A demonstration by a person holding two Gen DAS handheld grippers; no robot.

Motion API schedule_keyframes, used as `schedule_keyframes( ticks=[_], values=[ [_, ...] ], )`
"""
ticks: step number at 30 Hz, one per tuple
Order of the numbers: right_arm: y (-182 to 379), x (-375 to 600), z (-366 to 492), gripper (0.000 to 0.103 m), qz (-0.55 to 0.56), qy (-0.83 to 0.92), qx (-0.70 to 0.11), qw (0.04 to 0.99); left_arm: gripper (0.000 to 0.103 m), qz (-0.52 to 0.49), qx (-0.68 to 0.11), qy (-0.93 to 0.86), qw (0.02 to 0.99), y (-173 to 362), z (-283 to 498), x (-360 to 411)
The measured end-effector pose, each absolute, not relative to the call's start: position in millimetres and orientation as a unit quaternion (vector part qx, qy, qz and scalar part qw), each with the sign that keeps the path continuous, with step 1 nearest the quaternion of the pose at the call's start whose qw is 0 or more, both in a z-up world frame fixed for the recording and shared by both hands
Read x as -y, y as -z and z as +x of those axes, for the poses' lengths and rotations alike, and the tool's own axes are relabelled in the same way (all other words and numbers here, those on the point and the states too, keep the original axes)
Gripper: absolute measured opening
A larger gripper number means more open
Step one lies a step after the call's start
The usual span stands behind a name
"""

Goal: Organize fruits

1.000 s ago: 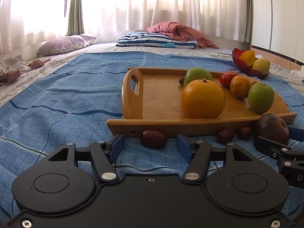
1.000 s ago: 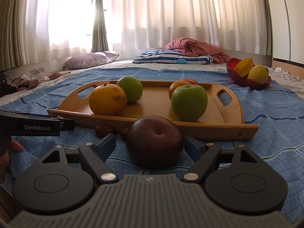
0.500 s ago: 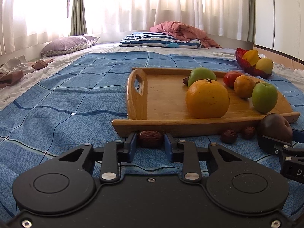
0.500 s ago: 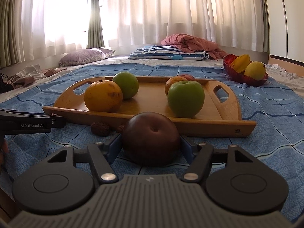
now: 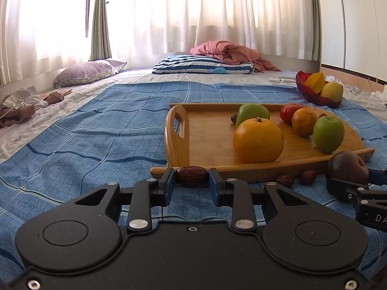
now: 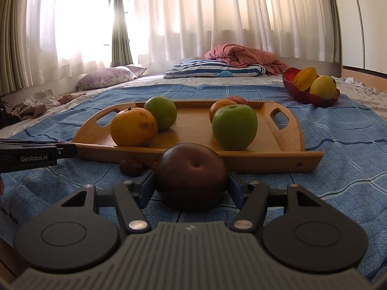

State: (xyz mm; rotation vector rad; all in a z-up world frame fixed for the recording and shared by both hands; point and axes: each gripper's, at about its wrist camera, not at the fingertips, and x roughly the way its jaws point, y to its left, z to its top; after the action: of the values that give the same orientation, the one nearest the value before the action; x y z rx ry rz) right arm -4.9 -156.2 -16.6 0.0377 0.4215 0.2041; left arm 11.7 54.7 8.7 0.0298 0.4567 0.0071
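At the bottom of the left wrist view the left gripper (image 5: 191,181) had its blue pads drawn in tight on a wrinkled dried date (image 5: 191,176), which lay on the blue patterned bedspread (image 5: 84,135) just against the near rim of the wooden tray (image 5: 208,135). Low in the right wrist view the right gripper (image 6: 191,183) had just been closing its jaws, and its pads now pressed both flanks of a dark purple-brown round fruit (image 6: 191,176) that also sat on the bedspread just short of the tray's rim.

The step in hand looked like lifting both pieces onto the tray. To do it well, each should rise straight up enough to pass the rim before going forward. The small date could slip or roll in the pads, so a steady squeeze would help. The round fruit was held about its middle, which seemed sound, though it should not be crushed.

Two more dried dates (image 5: 285,180) lay loose at the lower right of the left view, near the rim.

On the tray stood a large orange (image 5: 258,140), two green apples (image 5: 328,133), a smaller orange (image 5: 304,121) and a red fruit (image 5: 289,111) behind it; the bare boards at its left end (image 5: 208,135) offered the safest landing. Farther back, at the upper right, a red bowl (image 5: 312,94) held yellow fruit.
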Motion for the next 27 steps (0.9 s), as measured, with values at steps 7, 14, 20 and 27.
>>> schedule_keyframes(
  ticks=[7, 14, 20, 27],
  values=[
    [1, 165, -13, 0.065, 0.021, -0.096, -0.186, 0.978, 0.029, 0.008, -0.22, -0.001, 0.975, -24, 16, -55],
    [-25, 183, -5, 0.065, 0.018, -0.066, -0.154, 0.986, 0.029, -0.005, -0.225, 0.008, 0.974, -36, 34, -54],
    [-48, 200, 18, 0.065, 0.016, -0.042, -0.148, 0.988, 0.029, -0.025, -0.238, 0.016, 0.971, -43, 63, -55],
    [-63, 223, 56, 0.065, 0.039, -0.02, -0.166, 0.985, 0.029, -0.022, -0.243, 0.028, 0.969, -45, 88, -52]
  ],
)
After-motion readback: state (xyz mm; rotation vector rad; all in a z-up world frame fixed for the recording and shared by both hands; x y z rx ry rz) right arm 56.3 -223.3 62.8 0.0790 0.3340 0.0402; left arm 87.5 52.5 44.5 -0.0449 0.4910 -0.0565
